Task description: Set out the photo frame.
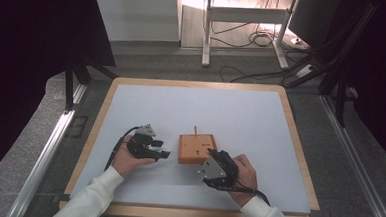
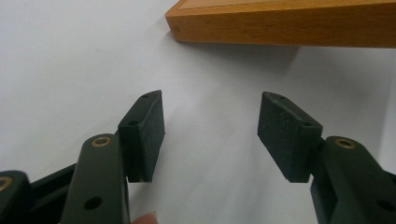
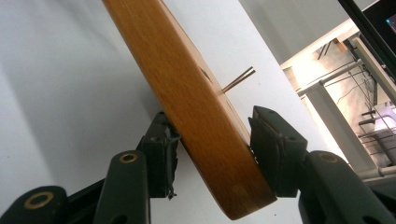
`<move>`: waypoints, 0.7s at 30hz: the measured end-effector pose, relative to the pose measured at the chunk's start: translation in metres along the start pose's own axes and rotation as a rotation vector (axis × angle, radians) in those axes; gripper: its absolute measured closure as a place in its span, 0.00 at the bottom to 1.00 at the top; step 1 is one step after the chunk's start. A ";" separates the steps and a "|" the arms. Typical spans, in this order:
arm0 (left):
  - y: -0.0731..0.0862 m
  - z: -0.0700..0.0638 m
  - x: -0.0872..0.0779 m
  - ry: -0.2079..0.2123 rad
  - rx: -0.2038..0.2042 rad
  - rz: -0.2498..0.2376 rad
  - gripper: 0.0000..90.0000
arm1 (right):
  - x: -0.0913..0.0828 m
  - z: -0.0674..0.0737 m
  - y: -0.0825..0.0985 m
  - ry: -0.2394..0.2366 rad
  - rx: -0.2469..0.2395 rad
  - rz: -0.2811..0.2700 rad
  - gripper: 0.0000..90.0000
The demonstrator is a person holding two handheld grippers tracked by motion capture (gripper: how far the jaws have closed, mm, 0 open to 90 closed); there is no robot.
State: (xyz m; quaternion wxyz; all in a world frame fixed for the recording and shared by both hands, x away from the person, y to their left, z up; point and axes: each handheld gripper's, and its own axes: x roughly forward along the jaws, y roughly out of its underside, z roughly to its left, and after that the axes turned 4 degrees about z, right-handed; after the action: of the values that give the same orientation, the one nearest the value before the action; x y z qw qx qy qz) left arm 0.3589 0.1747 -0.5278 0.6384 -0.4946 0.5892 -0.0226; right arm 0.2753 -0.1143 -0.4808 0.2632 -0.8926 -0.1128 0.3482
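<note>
An orange wooden block [image 1: 196,147] lies on the white table top [image 1: 206,104], with a thin peg [image 1: 195,129] standing up from it. My right gripper [image 1: 210,156] is at the block's near right corner. In the right gripper view my right gripper [image 3: 212,154] has its pads pressed on the two faces of the block [image 3: 196,102], and the peg [image 3: 238,79] sticks out beyond them. My left gripper [image 1: 163,149] rests just left of the block. In the left gripper view my left gripper [image 2: 210,135] is open with nothing between its pads, and the block's edge [image 2: 289,23] lies a short way ahead.
The white top sits in a light wooden table frame [image 1: 299,144]. Behind the table are a metal stand [image 1: 207,29] and cables [image 1: 259,39] on the floor. Aluminium rails [image 1: 49,146] run along both sides.
</note>
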 end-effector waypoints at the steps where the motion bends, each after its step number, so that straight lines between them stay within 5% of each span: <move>1: 0.000 -0.001 0.001 0.001 -0.005 -0.005 0.45 | 0.000 -0.001 -0.001 -0.001 -0.005 0.002 0.60; 13: 0.001 -0.001 0.005 0.005 -0.003 0.010 0.46 | 0.002 -0.011 -0.006 -0.004 -0.058 0.035 0.65; 21: 0.002 0.000 0.006 0.006 -0.005 0.013 0.46 | 0.005 -0.023 -0.015 -0.048 -0.070 0.029 0.69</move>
State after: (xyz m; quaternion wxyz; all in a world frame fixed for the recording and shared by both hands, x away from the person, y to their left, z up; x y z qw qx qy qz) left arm 0.3600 0.1721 -0.5332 0.6357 -0.4923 0.5944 -0.0184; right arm 0.2946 -0.1094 -0.4610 0.2239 -0.8942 -0.1184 0.3691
